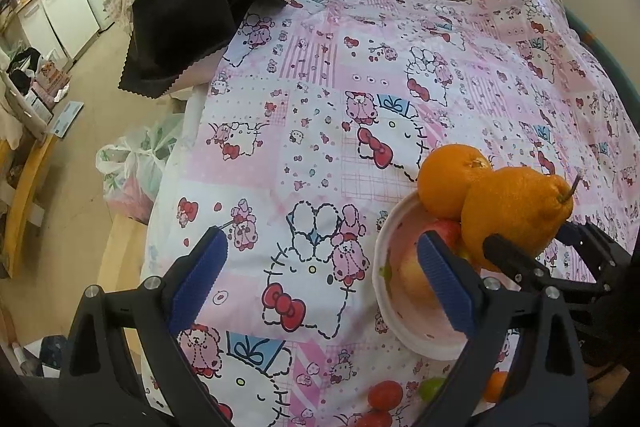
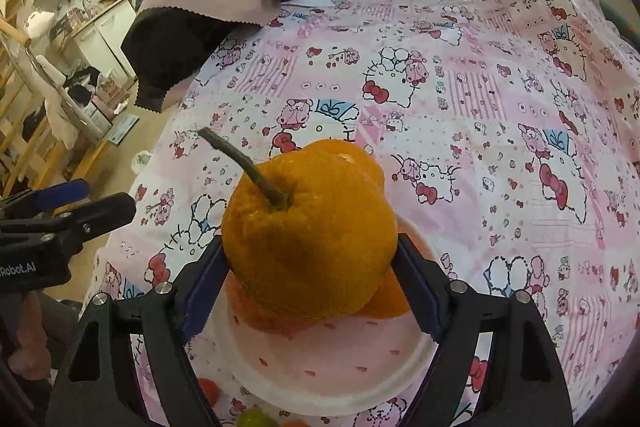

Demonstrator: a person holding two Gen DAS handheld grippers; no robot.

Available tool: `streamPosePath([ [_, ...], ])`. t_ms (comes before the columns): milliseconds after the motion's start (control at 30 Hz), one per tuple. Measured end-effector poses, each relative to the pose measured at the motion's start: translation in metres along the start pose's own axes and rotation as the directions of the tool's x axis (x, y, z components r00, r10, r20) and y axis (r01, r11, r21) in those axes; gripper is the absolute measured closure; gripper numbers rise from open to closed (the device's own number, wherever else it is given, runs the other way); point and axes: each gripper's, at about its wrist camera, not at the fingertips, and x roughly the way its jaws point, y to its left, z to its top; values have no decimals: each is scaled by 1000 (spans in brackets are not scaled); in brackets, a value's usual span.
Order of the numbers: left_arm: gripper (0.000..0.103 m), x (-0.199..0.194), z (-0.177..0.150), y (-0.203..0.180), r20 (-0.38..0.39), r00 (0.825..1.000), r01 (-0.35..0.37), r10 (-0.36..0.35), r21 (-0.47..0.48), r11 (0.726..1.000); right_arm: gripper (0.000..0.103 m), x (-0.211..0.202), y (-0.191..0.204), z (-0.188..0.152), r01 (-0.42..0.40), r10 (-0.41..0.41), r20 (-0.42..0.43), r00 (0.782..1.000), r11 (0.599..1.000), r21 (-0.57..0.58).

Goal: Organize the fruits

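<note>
- Right claw (image 2: 312, 279) pinches the stemmed orange (image 2: 308, 239), right over the bowl (image 2: 320, 379).
- Left claw (image 1: 320, 287) spread wide, empty, beside the bowl on the bed (image 1: 360, 67).

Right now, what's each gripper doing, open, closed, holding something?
Left gripper: open, holding nothing.
Right gripper: closed on the stemmed orange above the bowl.

Both grippers have black frames, silver screws and ribbed blue pads on their fingers (image 1: 198, 281).
</note>
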Motion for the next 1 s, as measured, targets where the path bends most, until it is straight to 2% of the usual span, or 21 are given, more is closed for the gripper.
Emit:
streamPosePath([
  [167,9,0,-1,0,0,1000,-3,3,1,1000,16,2,2,-3,0,0,-2,1000,1000,-7],
  [433,9,0,-1,-1,4,1000,-6,6,2,1000,15,0,0,-8,-15,15,-21,1000,1000,12],
  [567,9,-1,-2,-1,7,1000,-9,9,8,1000,10,-3,-1,-9,-34,34,-11,999,999,28],
  [1000,9,-1,-3,-1,5,1000,-6,6,4,1000,11,-7,0,-12,-7,7,-14,1000,1000,5],
])
